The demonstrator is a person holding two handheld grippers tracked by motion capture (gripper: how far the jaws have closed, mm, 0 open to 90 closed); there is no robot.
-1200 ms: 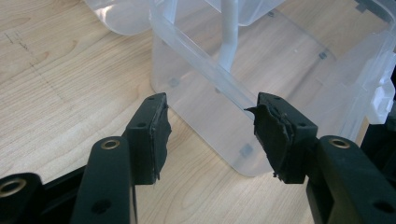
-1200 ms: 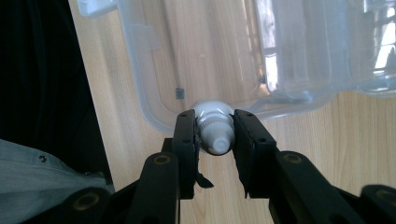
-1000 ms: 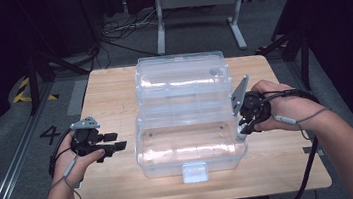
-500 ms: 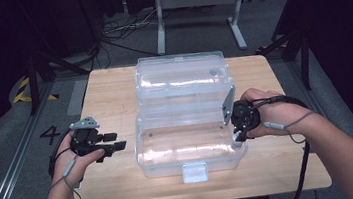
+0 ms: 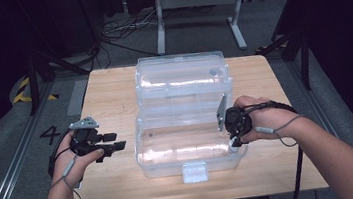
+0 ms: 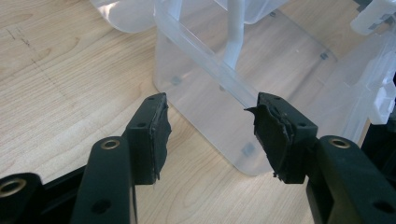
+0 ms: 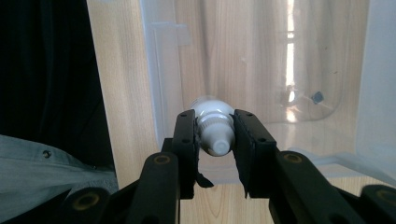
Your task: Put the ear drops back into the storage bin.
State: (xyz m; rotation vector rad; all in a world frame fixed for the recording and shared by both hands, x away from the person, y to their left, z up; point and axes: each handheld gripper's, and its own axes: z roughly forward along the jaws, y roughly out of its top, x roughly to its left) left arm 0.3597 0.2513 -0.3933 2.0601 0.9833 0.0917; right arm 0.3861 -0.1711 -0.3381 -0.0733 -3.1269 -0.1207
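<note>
Right hand-held gripper: pinching a small white bottle over the clear box's right rim.
Left hand-held gripper: jaws spread, empty, left of box on desk.

text: "4" | on: floor left of table

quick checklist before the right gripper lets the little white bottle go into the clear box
1. Grip on bottle: ok, right gripper is shut on it, cap toward the camera.
2. Box open: ok, lid is folded back.
3. Bottle over the box: ok, it hangs inside the right wall.
4. Landing spot bare: ok, nothing lies on the box floor under it.
5. Left gripper out of the way: ok, open, outside the box's left wall.
6. Drop height: cannot tell.
</note>
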